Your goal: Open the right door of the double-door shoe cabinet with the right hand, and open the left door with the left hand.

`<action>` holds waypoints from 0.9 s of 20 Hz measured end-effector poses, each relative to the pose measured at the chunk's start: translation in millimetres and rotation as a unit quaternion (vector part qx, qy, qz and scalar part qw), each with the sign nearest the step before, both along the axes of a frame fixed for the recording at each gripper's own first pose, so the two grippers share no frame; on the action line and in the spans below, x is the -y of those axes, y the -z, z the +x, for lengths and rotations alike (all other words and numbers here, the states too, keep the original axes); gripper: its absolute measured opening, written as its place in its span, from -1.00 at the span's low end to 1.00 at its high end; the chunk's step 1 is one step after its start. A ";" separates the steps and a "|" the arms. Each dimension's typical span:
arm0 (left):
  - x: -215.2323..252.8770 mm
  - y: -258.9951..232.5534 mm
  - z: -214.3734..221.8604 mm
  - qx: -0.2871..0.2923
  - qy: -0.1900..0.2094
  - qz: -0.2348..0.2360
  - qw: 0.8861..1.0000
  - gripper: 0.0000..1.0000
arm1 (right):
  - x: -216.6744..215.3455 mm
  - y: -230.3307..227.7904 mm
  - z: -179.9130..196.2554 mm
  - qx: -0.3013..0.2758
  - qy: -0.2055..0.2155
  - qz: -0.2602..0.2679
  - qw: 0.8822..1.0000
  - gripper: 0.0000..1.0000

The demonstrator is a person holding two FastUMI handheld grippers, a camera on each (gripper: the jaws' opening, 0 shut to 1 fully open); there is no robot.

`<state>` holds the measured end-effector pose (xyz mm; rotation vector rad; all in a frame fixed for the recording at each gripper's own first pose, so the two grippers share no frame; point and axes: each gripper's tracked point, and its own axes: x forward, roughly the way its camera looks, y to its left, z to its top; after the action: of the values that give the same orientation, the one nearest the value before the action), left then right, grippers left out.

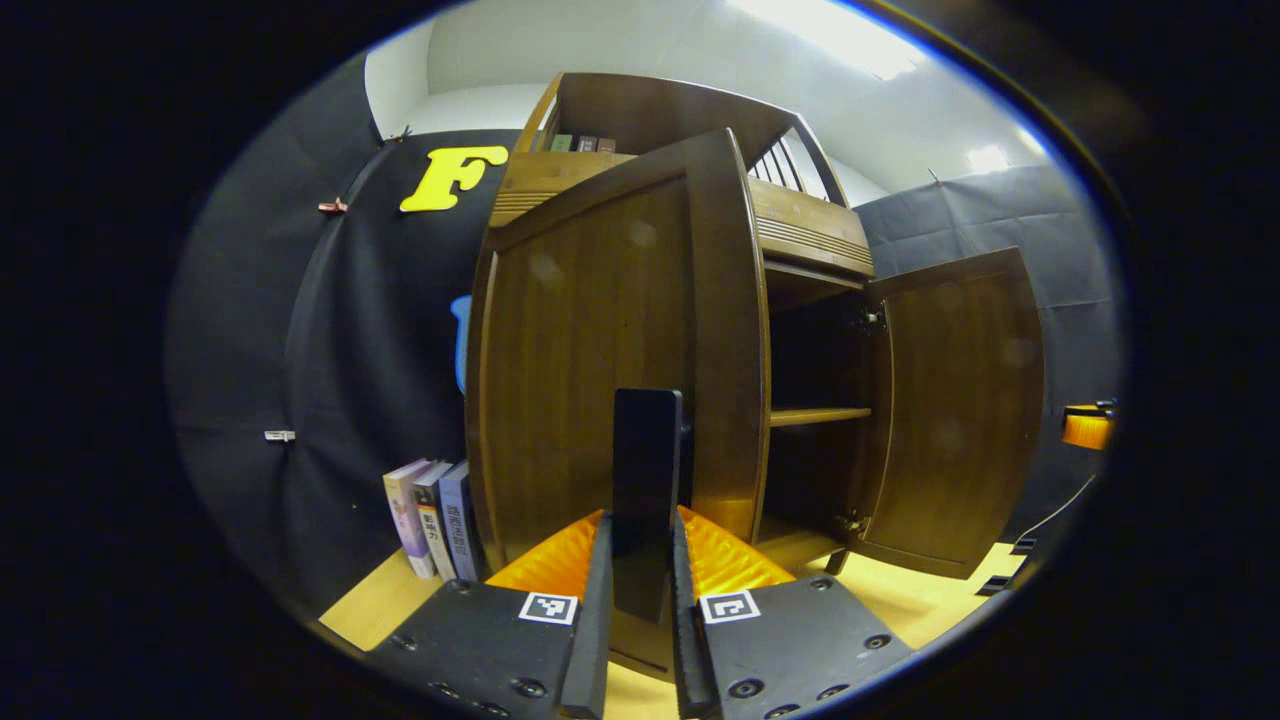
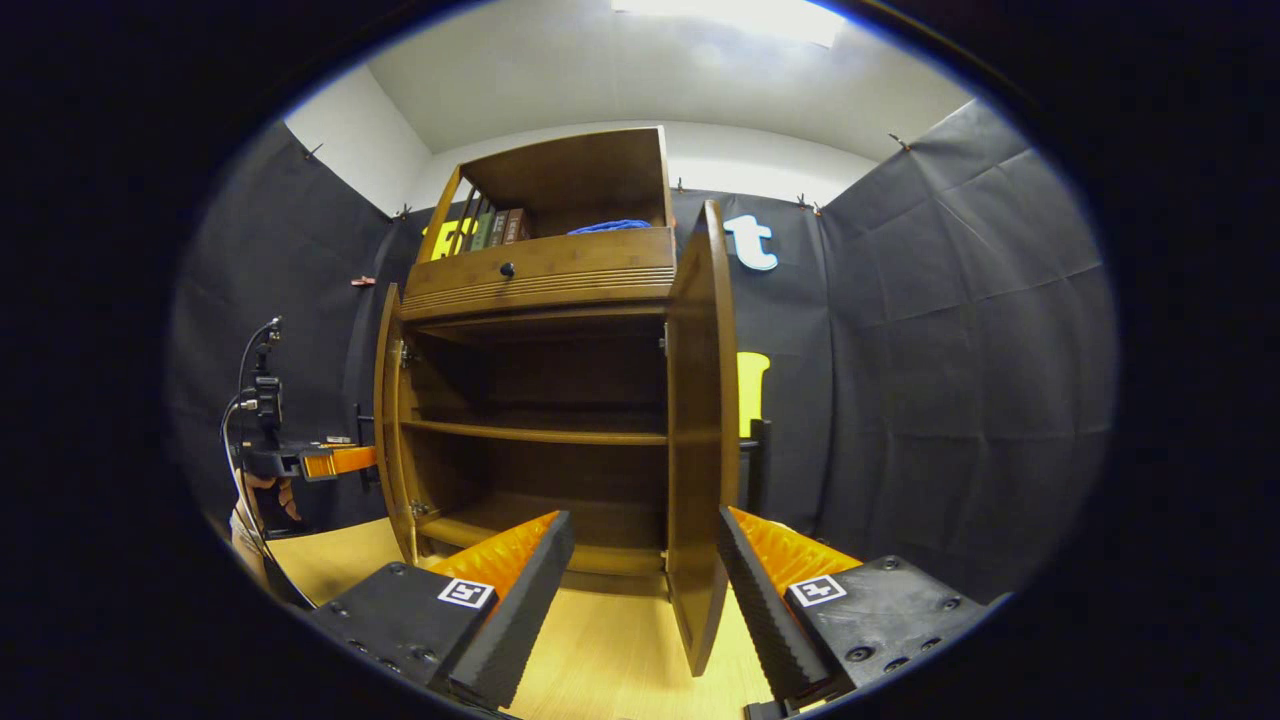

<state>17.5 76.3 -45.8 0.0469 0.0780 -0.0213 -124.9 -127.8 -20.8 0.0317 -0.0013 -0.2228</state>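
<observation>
Booth, shoe-cabinet job: my left gripper is clamped on the dark upright bar handle of the brown wooden left door, both fingers pressing its sides, handle's long axis vertical and running straight up between the fingers. That door stands part-swung toward me, its free edge just right of the handle, w/ the dark open cabinet interior and a wooden shelf beyond; three upright books sit on the pale wood floor by the cabinet's left side. In right gripper view my right gripper is spread wide, holding nothing; the brown wooden right door shows edge-on, upright, its lower edge hanging between my two fingers but touching neither as far as I can tell. Right door looks fully out; left door, I judge, needs more pull back along the hinge arc, hinge lying on the door's far left, so left hand is the one to act
</observation>
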 end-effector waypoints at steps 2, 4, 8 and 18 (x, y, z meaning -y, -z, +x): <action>-11.5 -2.1 -9.3 -0.001 -0.009 0.005 1.000 -0.42 | -9.2 0.5 3.8 0.001 -0.013 0.001 1.000 0.83; -22.1 -4.1 -19.5 -0.001 -0.019 0.009 1.000 -0.46 | -15.7 1.2 8.8 -0.001 -0.022 -0.001 1.000 0.84; -43.2 -8.3 -34.1 0.012 -0.046 0.007 0.999 -0.53 | -28.0 7.7 11.2 -0.003 -0.036 0.001 0.999 0.82; -96.0 -12.7 -55.0 0.015 -0.119 0.030 0.992 -0.81 | -42.3 6.2 17.9 0.006 -0.053 0.004 0.999 0.83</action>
<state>-37.5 172.3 -33.1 0.0974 0.0530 0.2198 -107.0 -85.5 -27.0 0.0411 -0.0109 -0.1162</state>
